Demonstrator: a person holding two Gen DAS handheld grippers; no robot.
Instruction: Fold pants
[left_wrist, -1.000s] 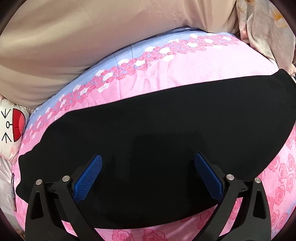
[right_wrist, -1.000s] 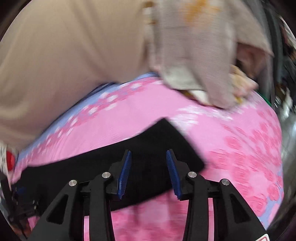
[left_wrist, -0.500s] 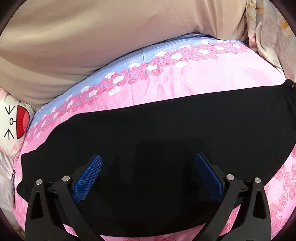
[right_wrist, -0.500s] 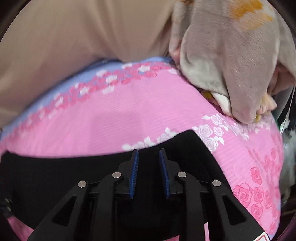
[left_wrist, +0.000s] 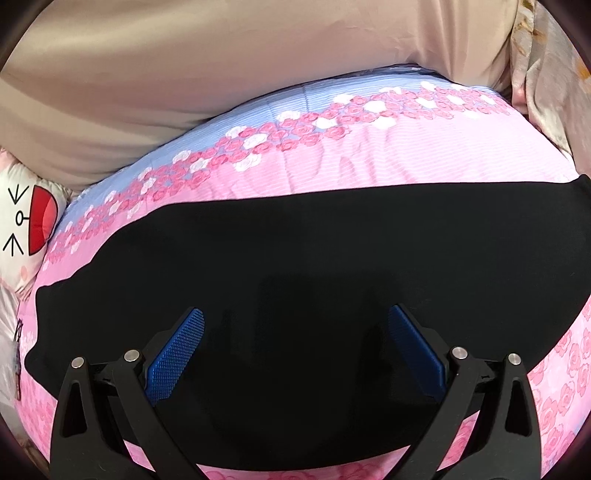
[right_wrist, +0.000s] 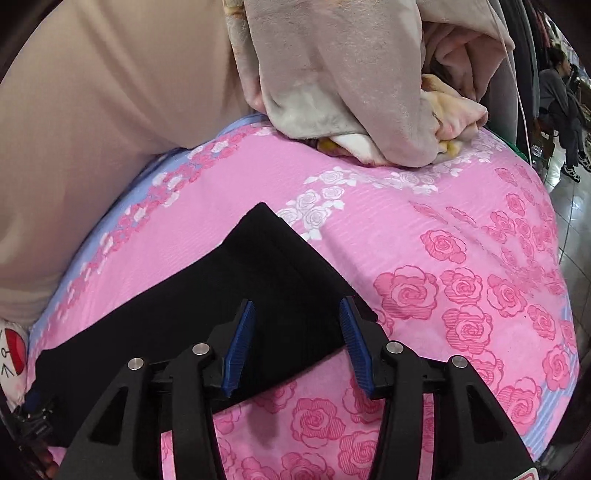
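Black pants (left_wrist: 314, 295) lie flat in a long band across a pink rose-print bedspread (left_wrist: 369, 166), with both hand-held grippers poised low over the cloth and aimed along it toward a beige padded headboard (left_wrist: 221, 74) at 12 o'clock.

The left gripper (left_wrist: 295, 343) sits over the middle of the band, its blue-padded fingers (left_wrist: 177, 350) spread wide, with nothing between them but the dark fabric below; whether the pads touch the cloth cannot be told.

The right gripper (right_wrist: 297, 338) points at the band's right end, where a square corner of the pants (right_wrist: 258, 280) juts toward 12 o'clock. Its jaws stand partly open, narrower than the left's, holding nothing, with the near hem of the pants running beneath its blue fingers (right_wrist: 240, 343).

Only the left wrist view takes in the band's full width, along with a white cartoon-face cushion (left_wrist: 26, 221) at 9 o'clock. Only the right wrist view shows the grey plush blanket (right_wrist: 351, 74) heaped on the bed at 12 o'clock, the large roses at 3 o'clock, a seated person (right_wrist: 561, 99) at 2 o'clock, and a glimpse of the left gripper's tip (right_wrist: 35, 406) at 8 o'clock.
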